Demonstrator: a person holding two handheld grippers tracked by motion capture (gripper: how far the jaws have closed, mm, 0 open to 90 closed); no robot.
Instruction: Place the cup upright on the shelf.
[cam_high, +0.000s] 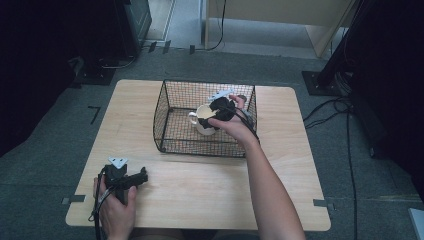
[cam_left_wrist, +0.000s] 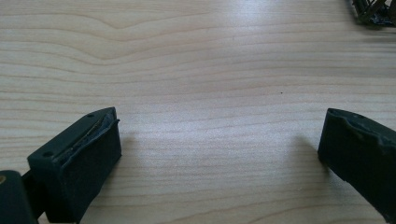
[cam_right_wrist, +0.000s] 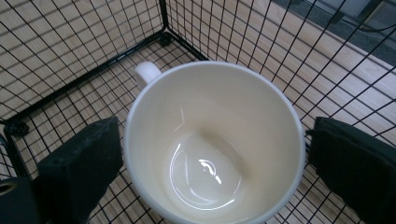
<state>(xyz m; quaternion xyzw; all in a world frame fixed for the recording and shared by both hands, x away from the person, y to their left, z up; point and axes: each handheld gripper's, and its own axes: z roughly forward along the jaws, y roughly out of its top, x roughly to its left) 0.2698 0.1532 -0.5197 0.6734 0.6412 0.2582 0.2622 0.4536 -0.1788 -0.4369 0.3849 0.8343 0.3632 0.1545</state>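
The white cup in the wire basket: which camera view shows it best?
The right gripper view shows the cup best: it looks straight down into the empty inside, with rim and handle clear. The high view shows the cup small, partly behind the right hand-held gripper. The left gripper view shows the bare table.

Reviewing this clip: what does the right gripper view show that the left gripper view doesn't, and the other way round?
Right gripper view: an empty white mug seen from above, standing inside the black wire basket, between the right gripper's spread jaws, handle pointing away. Left gripper view: the left gripper wide open over bare wooden table, holding nothing. Both share the light wood tabletop and some basket wire; the left view catches just a corner.
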